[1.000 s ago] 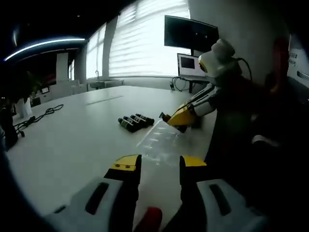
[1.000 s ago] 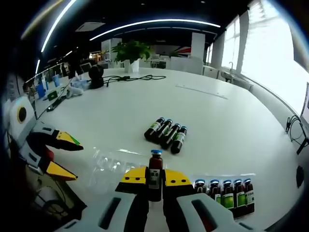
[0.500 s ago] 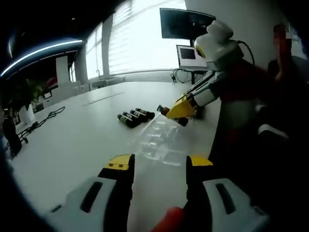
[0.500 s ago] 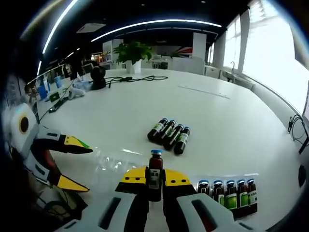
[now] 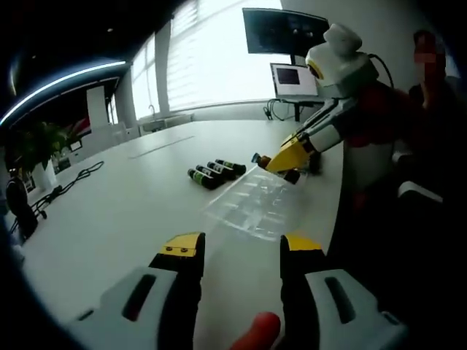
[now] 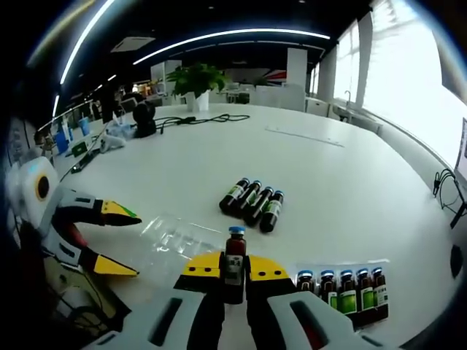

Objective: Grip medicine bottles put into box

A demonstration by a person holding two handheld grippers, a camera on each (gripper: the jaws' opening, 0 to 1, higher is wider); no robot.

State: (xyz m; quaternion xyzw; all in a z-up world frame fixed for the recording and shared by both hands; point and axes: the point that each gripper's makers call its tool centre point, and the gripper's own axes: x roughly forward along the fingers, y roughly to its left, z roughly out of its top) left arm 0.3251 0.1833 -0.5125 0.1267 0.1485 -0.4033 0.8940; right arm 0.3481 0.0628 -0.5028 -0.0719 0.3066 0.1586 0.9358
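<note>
My right gripper (image 6: 233,268) is shut on a small brown medicine bottle (image 6: 234,257) with a blue cap, held upright. A clear plastic tray (image 6: 179,235) lies on the white table just ahead and to the left. Several bottles (image 6: 252,202) lie side by side beyond it. Several more stand in a row (image 6: 340,290) at the lower right. My left gripper (image 6: 136,245) stands open at the tray's left end. In the left gripper view my left gripper (image 5: 241,246) is open and holds nothing, facing the clear tray (image 5: 255,204), the lying bottles (image 5: 215,172) and the right gripper (image 5: 286,162).
The white table (image 6: 350,182) stretches far back, with black cables (image 6: 208,117) and a potted plant (image 6: 197,76) at its far end. A monitor (image 5: 284,30) and a small screen (image 5: 294,77) stand by the window. A person (image 5: 430,124) is at the table's right edge.
My left gripper's jaws have spread a little wider and its view has shifted slightly. The right gripper still holds the bottle in about the same place.
</note>
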